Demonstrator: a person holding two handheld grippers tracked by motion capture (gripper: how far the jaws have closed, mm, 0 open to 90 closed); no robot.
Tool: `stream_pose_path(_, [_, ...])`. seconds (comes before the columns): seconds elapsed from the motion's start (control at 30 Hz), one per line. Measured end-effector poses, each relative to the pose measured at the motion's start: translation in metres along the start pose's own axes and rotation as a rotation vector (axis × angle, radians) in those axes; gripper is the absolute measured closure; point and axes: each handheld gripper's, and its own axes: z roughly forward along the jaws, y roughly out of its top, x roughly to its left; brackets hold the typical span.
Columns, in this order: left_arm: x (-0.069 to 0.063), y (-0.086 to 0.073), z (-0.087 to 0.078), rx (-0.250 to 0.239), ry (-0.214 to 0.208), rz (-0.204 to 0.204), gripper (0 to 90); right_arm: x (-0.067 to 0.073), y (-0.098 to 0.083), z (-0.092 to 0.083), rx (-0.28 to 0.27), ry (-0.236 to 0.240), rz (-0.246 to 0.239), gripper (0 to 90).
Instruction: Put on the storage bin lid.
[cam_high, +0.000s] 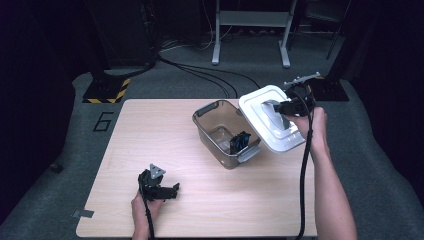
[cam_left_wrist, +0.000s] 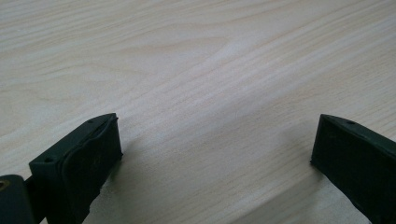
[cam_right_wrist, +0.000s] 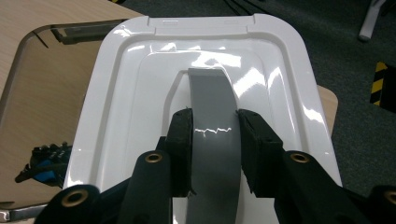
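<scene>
The white lid (cam_high: 270, 122) is off the clear box (cam_high: 223, 131) and hangs tilted just beside its right rim, the right claw (cam_right_wrist: 215, 140) clamped on the lid's grey handle (cam_right_wrist: 212, 116). A small black-and-blue gadget (cam_high: 239, 143) lies inside the box. Opening looks done; the lid has yet to be set down. Well apart from the box, the left claw (cam_high: 167, 191) rests wide open and empty on the tabletop (cam_high: 150, 130).

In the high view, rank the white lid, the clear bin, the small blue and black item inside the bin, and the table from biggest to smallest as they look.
1. table
2. clear bin and white lid: look about alike; the lid is raised and tilted in the right gripper, so unsure
3. blue and black item
</scene>
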Motion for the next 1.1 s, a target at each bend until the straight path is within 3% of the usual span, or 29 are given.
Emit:
stream_pose_path(0.3, [0.0, 0.0, 0.0, 0.004, -0.003, 0.006, 1.4, 0.023, 0.021, 0.01, 0.017, 0.043, -0.031, 66.5])
stream_pose_path(0.53, [0.0, 0.0, 0.0, 0.004, -0.004, -0.002, 1.4, 0.045, 0.036, 0.029, 0.049, 0.096, -0.066, 66.5])
stream_pose_path(0.9, [0.001, 0.0, 0.0, 0.005, -0.001, 0.009, 1.4, 0.074, 0.049, 0.055, 0.076, 0.153, -0.089, 66.5])
stream_pose_path(1.1, [0.001, 0.0, 0.0, 0.006, -0.005, 0.01, 1.5, 0.083, 0.053, 0.065, 0.094, 0.173, -0.095, 66.5])
